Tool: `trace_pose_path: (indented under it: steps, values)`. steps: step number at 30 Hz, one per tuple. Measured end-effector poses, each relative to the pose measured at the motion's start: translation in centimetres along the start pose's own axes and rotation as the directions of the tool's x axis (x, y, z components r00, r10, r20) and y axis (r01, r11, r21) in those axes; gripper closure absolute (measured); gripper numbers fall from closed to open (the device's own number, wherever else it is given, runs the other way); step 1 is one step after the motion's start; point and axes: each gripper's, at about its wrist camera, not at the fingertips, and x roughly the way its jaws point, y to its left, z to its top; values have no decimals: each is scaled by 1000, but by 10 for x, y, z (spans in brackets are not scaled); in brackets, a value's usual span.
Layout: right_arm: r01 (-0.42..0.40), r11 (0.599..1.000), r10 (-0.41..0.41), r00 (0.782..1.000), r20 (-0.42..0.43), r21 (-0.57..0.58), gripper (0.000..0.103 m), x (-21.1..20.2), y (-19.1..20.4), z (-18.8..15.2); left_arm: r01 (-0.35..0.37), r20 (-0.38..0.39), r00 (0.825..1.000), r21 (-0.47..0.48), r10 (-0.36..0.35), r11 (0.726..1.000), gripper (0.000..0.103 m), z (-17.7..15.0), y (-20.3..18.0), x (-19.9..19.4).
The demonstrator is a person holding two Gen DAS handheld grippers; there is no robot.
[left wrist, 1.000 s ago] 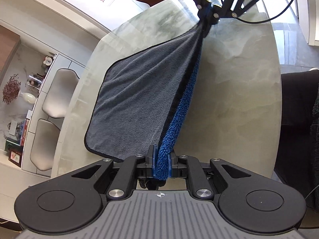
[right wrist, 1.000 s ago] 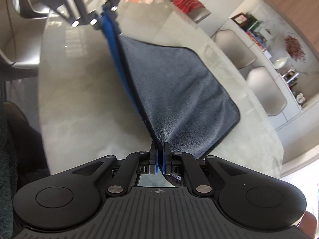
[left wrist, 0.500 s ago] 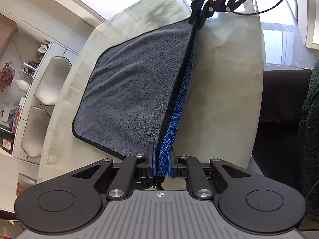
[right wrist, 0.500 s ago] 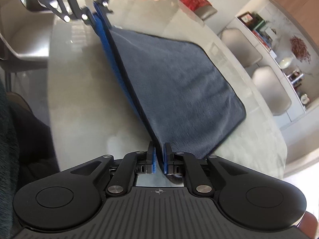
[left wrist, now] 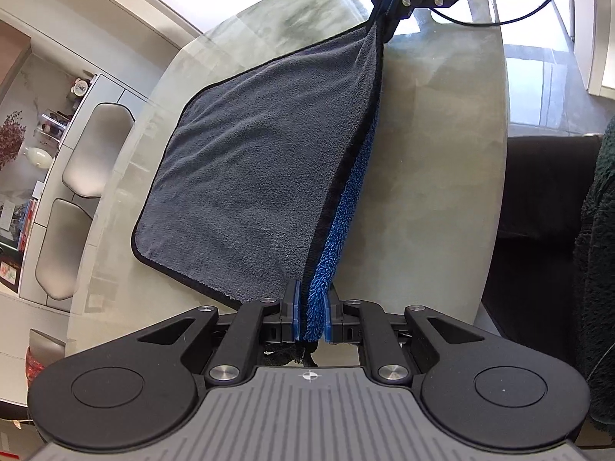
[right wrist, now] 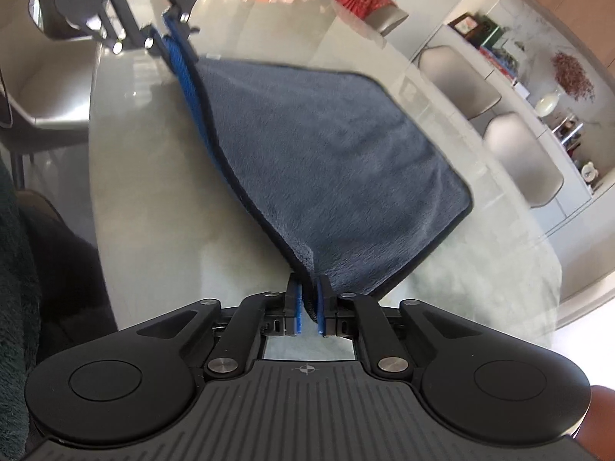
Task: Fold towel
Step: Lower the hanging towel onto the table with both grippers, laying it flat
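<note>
No legible writing. Left gripper (left wrist: 310, 317) and right gripper (right wrist: 309, 313) each clamp the towel (left wrist: 253, 176), its raised edge apparently stretched between them over the table (left wrist: 430, 192).

The right gripper (right wrist: 309, 315) at lower centre pinches a corner of the grey-and-blue towel (right wrist: 326, 146). The left gripper (right wrist: 175, 29), upper left, clamps the opposite corner. The lifted edge runs taut between them; the rest lies on the pale table (right wrist: 153, 192).
</note>
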Motion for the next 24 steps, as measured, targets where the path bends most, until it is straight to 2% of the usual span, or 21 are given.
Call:
trace_pose_path:
  steps: [7, 12, 17, 24]
  values:
    - [95, 995, -97, 994, 47, 43, 96, 11, -50, 27, -12, 17, 1000, -73, 13, 997, 92, 11, 50, 4]
    - [140, 988, -143, 988, 55, 61, 96, 38, -90, 52, -53, -17, 999, -114, 51, 992, 92, 24, 101, 32]
    - [136, 986, -138, 990, 9, 96, 96, 86, -135, 75, -59, -51, 997, -161, 51, 985, 92, 34, 141, 67]
    - [99, 992, -92, 992, -85, 84, 96, 150, -172, 94, -53, -107, 994, -235, 28, 971, 91, 38, 197, 116]
